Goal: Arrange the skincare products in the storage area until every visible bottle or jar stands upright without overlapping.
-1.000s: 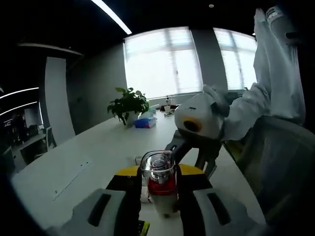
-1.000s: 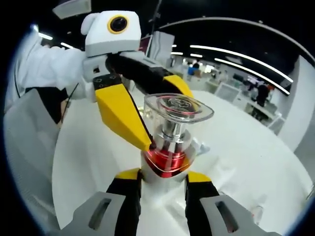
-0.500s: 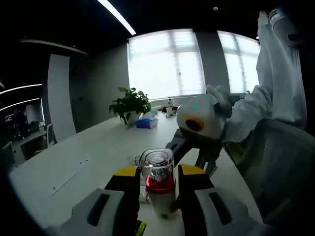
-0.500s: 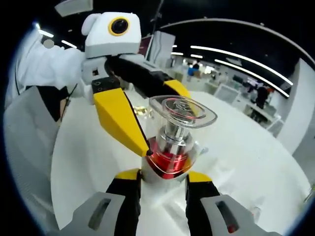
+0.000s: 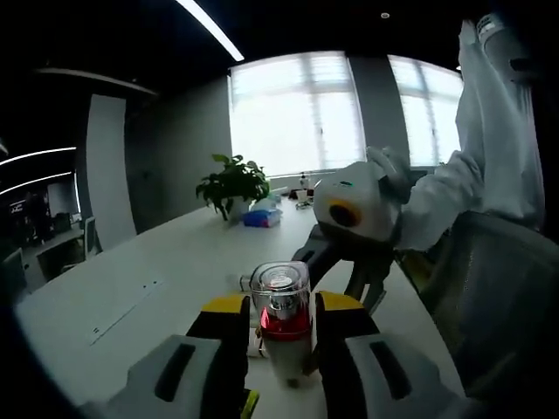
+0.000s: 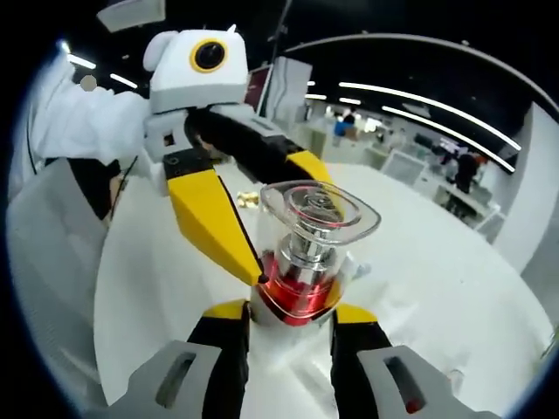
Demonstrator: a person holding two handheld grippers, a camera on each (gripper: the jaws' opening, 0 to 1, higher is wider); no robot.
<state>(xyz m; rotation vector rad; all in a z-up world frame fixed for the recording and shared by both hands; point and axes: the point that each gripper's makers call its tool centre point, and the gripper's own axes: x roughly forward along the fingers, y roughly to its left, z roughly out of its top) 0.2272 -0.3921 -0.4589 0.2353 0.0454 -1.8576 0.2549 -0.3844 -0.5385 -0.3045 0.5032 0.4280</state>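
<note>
At the lower middle of both views, my left claw [image 5: 278, 349] and my right claw [image 6: 293, 336] are each closed on the same bottle [image 5: 281, 323]. Its clear cap and glossy body look hard and slippery, so I would grip the red waist. Its base and the worktop [image 5: 148, 288] below it are hidden.

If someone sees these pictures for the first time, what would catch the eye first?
Probably the red bottle with a clear cap, held between the jaws of both grippers above the white table. Next, the left gripper, yellow and black, reaching in from the left of the right gripper view.
</note>
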